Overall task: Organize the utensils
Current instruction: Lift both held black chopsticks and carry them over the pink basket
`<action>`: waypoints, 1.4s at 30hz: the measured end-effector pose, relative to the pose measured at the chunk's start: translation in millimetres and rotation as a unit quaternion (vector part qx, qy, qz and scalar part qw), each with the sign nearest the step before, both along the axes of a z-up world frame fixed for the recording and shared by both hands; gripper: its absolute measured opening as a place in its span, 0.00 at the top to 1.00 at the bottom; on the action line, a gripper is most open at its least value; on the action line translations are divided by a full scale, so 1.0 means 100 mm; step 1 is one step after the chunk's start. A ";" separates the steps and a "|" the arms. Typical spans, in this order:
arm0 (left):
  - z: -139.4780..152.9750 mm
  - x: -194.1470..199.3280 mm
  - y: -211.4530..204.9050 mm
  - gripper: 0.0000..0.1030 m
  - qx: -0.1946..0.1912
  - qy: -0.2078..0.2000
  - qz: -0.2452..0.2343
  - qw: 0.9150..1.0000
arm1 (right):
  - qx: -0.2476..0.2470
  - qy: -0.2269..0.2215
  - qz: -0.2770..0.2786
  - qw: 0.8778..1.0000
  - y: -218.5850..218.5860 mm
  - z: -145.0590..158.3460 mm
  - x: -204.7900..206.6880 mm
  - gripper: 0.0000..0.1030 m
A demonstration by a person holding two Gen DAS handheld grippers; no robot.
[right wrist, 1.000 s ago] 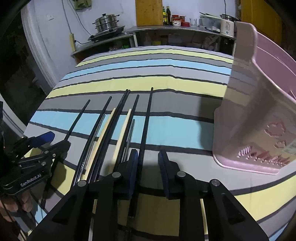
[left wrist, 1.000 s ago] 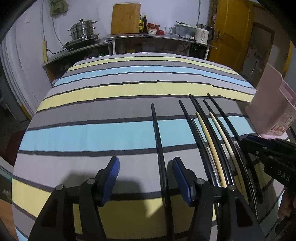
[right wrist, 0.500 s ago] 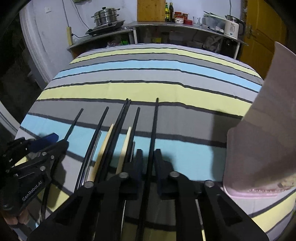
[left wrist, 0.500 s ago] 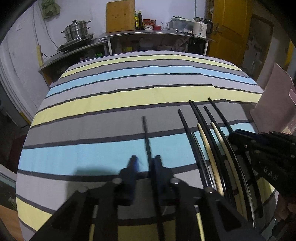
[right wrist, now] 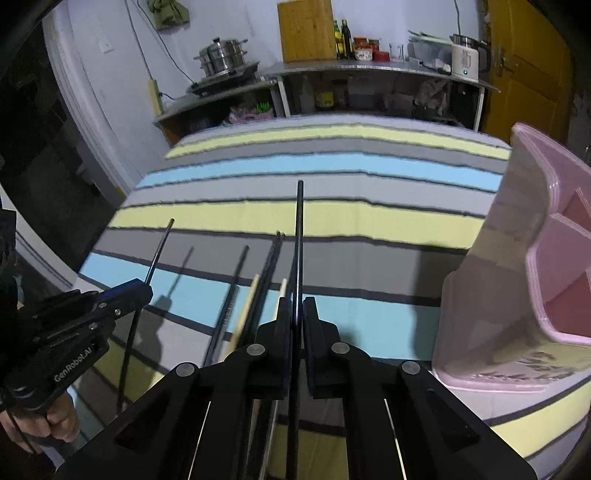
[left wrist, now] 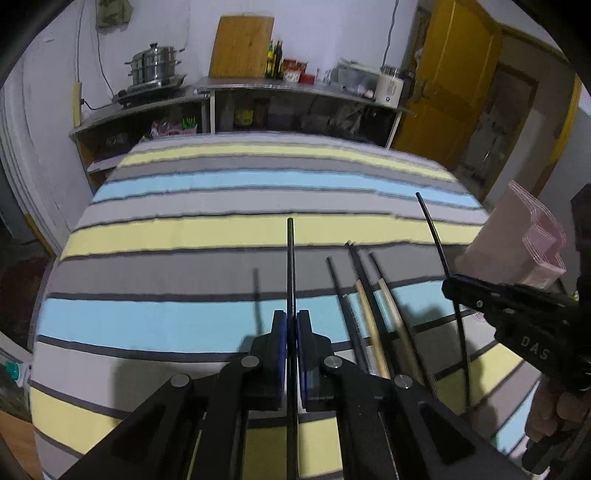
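1. Both grippers are up off the cloth now, each w/ a black chopstick; 1 s ago those sticks lay flat in the row and the left jaws stood wide open.
2. Left gripper [left wrist: 291, 328]: jaws clamped on left stick [left wrist: 290, 258], which points fwd along the fingers, tip over the yellow stripe, clear of the cloth; its shadow falls just to the left.
3. Right gripper [right wrist: 294, 314]: jaws pinched tight on right stick [right wrist: 299, 229], also lifted, tip over the yellow stripe.
4. Cross-check: right gripper [left wrist: 465, 286] shows at the edge of the left view w/ its stick [left wrist: 432, 230] angled up; left gripper [right wrist: 142, 290] shows in the right view w/ its stick [right wrist: 160, 245] tilted up too.
5. Row left on the cloth [left wrist: 184, 236]: black sticks [left wrist: 356, 266] plus two pale sticks [left wrist: 369, 321], lying side by side between the two grippers.
6. Pink holder [right wrist: 487, 295] sits upright on the cloth just right of the right gripper, compartments open to view.
7. Counter w/ steel pot [right wrist: 221, 59] and wood board [right wrist: 306, 29] sits beyond the far edge.
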State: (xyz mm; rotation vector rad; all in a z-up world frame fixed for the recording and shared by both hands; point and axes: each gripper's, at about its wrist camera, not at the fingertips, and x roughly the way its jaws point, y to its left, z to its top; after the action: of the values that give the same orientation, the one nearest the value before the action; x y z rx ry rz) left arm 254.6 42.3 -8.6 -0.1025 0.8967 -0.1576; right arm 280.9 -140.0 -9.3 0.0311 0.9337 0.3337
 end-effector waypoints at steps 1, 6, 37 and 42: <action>0.06 -0.03 0.01 0.95 -0.003 -0.005 0.000 1.000 | 0.005 -0.006 0.000 1.000 -0.01 0.07 -0.04 0.94; 0.40 -0.23 0.02 0.95 -0.020 -0.033 -0.007 0.999 | 0.026 -0.028 0.001 0.999 -0.08 0.34 -0.23 0.94; 2.07 -0.19 -1.32 0.95 -0.086 -0.138 -0.129 0.978 | 0.092 -0.172 -0.093 0.976 -1.31 1.75 -0.72 0.94; 2.13 0.04 -1.64 0.95 -0.097 -0.139 -0.141 0.975 | 0.094 -0.182 -0.120 0.971 -1.53 1.80 -0.63 0.94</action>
State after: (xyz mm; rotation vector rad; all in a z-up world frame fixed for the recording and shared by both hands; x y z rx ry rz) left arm 259.0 -121.3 204.2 -0.1313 0.6108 -0.5136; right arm 217.8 -292.7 171.1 0.2480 0.5247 0.1923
